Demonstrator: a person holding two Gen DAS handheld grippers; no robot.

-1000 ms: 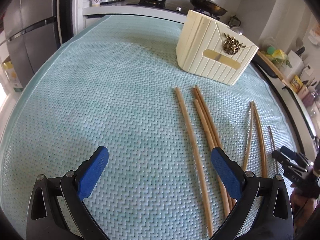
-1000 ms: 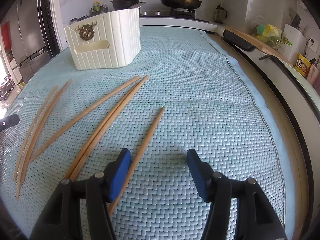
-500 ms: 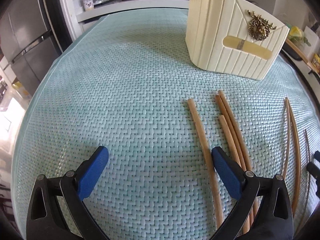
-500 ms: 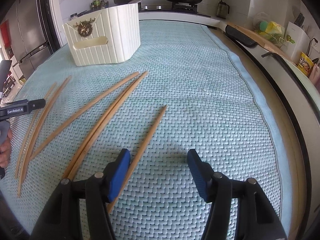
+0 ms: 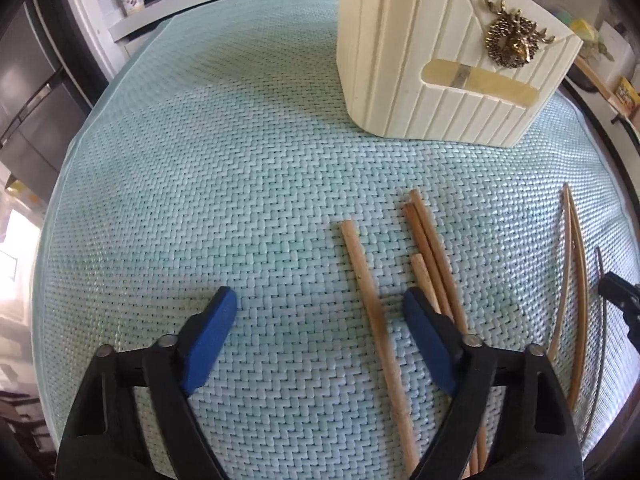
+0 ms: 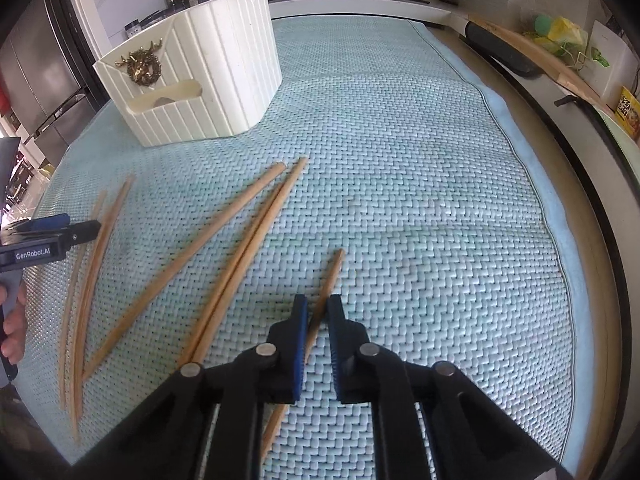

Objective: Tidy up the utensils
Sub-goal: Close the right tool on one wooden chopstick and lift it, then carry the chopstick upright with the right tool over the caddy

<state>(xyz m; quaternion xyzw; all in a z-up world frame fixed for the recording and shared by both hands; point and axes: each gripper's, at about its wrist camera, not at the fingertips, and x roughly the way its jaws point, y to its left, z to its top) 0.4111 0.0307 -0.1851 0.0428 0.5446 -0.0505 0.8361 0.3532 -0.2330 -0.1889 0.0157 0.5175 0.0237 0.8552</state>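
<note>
Several wooden chopsticks lie loose on a pale green woven mat (image 5: 240,160). My left gripper (image 5: 319,294) hangs over it, jaws closing; one chopstick (image 5: 370,308) lies between them near the right finger, untouched by the pads. A trio of chopsticks (image 5: 430,252) runs under that right finger. My right gripper (image 6: 317,312) is shut on a single chopstick (image 6: 332,276) low over the mat. The cream ribbed holder (image 5: 440,80) with a gold deer ornament stands behind, upright; it is also in the right wrist view (image 6: 208,80).
More chopsticks lie in a pair (image 6: 244,256), singly (image 6: 188,260), and as thin curved ones (image 6: 86,276) by the left gripper's body (image 6: 44,240). A fridge stands at left, a stove with pans at the back, and a counter edge (image 6: 580,184) at right.
The right gripper shifted left over the lone chopstick and its jaws came together on it. The left gripper moved toward the holder and its jaws narrowed around the leftmost chopstick.
</note>
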